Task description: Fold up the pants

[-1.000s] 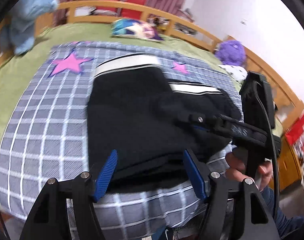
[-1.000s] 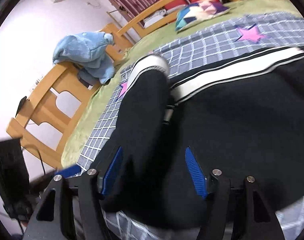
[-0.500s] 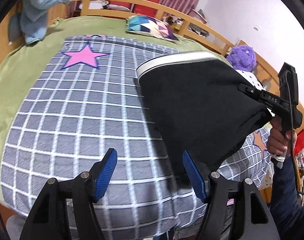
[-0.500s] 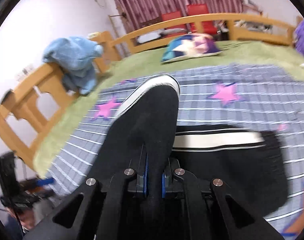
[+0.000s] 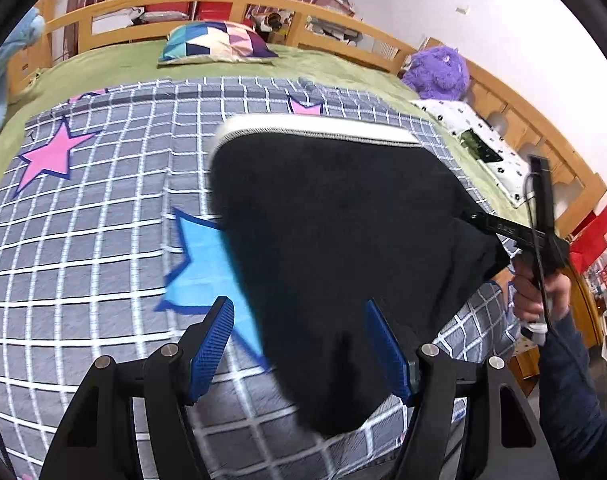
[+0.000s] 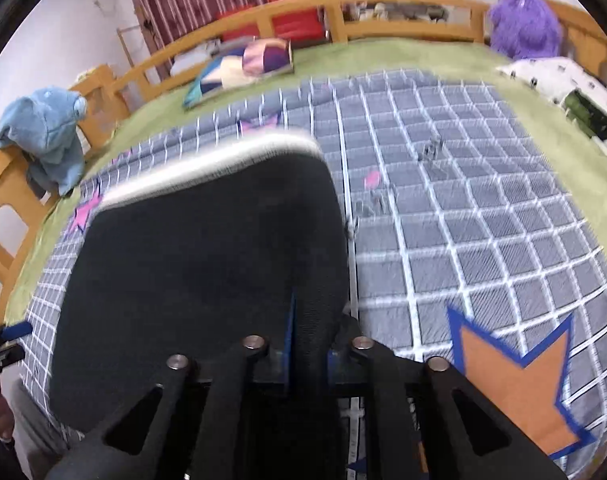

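Folded black pants [image 5: 335,240] with a white waistband stripe hang in the air above the grey checked blanket [image 5: 83,240]. My right gripper [image 6: 309,344] is shut on the right edge of the pants [image 6: 199,264] and holds them up; it also shows at the right of the left wrist view [image 5: 499,226]. My left gripper [image 5: 299,344] is open, with the lower tip of the hanging pants drooping between its blue fingers [image 5: 211,344], not clamped.
A patchwork pillow [image 5: 215,46] lies at the far side of the green bed cover. A purple plush toy [image 5: 439,68] and a white spotted pillow [image 5: 479,140] are at the right. A blue garment [image 6: 43,136] hangs on the wooden bed rail [image 6: 383,16].
My right gripper shut on the pants' edge and lifted them off the blanket, carrying them rightward. A second striped garment part seen earlier is out of view. My left gripper stayed open.
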`<state>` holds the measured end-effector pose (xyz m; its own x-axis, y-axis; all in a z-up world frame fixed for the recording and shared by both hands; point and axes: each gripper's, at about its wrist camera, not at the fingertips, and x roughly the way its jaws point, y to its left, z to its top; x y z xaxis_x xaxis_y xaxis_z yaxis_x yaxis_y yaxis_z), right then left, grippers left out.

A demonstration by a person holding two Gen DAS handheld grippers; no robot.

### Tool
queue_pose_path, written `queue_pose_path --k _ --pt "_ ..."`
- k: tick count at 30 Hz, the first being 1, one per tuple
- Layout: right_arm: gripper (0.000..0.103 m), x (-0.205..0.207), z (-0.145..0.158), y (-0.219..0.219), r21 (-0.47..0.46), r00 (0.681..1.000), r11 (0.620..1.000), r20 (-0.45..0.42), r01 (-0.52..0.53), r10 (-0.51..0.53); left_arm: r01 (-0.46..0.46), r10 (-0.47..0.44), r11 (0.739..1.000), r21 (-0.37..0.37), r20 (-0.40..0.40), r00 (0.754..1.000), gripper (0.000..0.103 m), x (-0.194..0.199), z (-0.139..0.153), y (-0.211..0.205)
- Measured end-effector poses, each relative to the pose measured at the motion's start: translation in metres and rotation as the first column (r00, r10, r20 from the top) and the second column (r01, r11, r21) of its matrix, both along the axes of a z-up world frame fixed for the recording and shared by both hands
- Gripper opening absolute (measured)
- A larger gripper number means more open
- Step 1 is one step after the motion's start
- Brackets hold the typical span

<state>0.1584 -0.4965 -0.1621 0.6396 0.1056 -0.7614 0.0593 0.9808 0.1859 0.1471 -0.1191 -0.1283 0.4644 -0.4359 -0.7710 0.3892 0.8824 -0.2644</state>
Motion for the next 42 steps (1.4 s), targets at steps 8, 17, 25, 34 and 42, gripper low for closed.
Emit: queue_pose_path --k 8,17,25,34,42 --pt "0.028 -0.056 0.034 -0.004 -0.024 0.984 0.999 0.175 0.041 -0.036 -0.035 0.035 0.999 0.021 -0.022 0.999 0.066 0.0 -0.019 -0.02" --pt "0.028 -0.058 -0.023 0.015 -0.125 0.999 0.992 0.043 -0.006 0.012 0.043 -0.034 0.994 0.098 -0.095 0.995 0.081 -0.005 -0.049 -0.038" --pt "0.064 -0.007 0.022 0.01 -0.141 0.991 0.989 0.12 -0.037 0.054 -0.084 0.084 0.996 0.003 -0.058 0.995 0.081 0.05 -0.025 -0.008" --pt "0.068 0.063 -0.023 -0.016 0.051 0.982 0.984 -0.064 -0.173 0.176 -0.075 0.059 0.991 -0.111 -0.145 0.988 0.084 0.089 -0.073 -0.007" --pt "0.073 0.07 -0.03 -0.034 0.133 0.97 0.968 -0.09 -0.212 0.225 -0.092 0.059 0.977 -0.19 -0.172 0.983 0.083 0.092 -0.082 0.018"
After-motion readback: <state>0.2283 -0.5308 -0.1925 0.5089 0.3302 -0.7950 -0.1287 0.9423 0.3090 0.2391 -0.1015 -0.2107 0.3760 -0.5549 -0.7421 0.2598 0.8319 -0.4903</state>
